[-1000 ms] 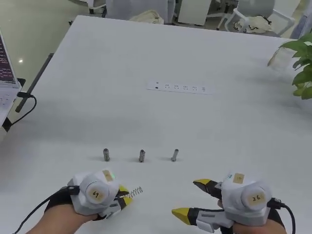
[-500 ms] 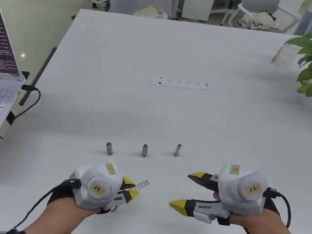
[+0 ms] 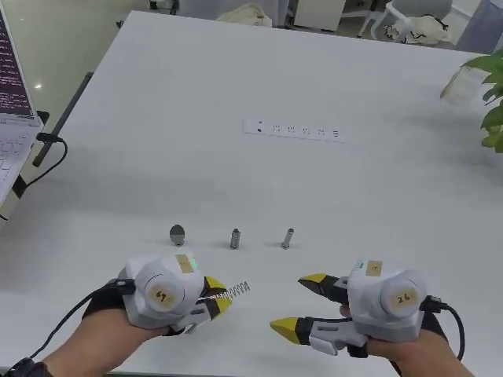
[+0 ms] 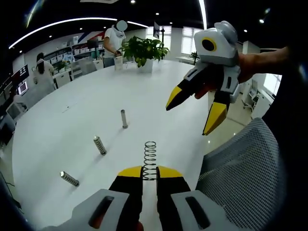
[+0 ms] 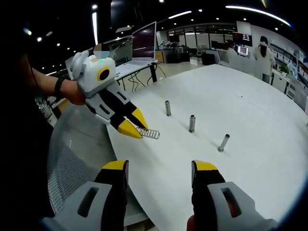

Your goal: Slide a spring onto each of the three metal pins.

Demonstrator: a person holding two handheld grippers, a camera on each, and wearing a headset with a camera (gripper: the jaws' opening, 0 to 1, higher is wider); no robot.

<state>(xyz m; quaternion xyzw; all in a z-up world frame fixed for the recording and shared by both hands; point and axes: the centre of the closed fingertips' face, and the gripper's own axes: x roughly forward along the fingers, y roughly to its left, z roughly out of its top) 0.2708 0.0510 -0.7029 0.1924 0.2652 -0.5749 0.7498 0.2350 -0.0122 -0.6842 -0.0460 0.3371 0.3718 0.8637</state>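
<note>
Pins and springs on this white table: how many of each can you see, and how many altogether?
Metal pins: 3
Springs: 3 (two already on pins, one held in the left claw)
Total: 6

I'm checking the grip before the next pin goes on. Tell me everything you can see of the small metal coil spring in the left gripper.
The small metal coil spring is a thin, silvery wire helix, undeformed as far as shows. The left gripper has its yellow-tipped jaws shut on one end; the rest sticks out straight ahead, free, above the white table, touching nothing else.
</note>
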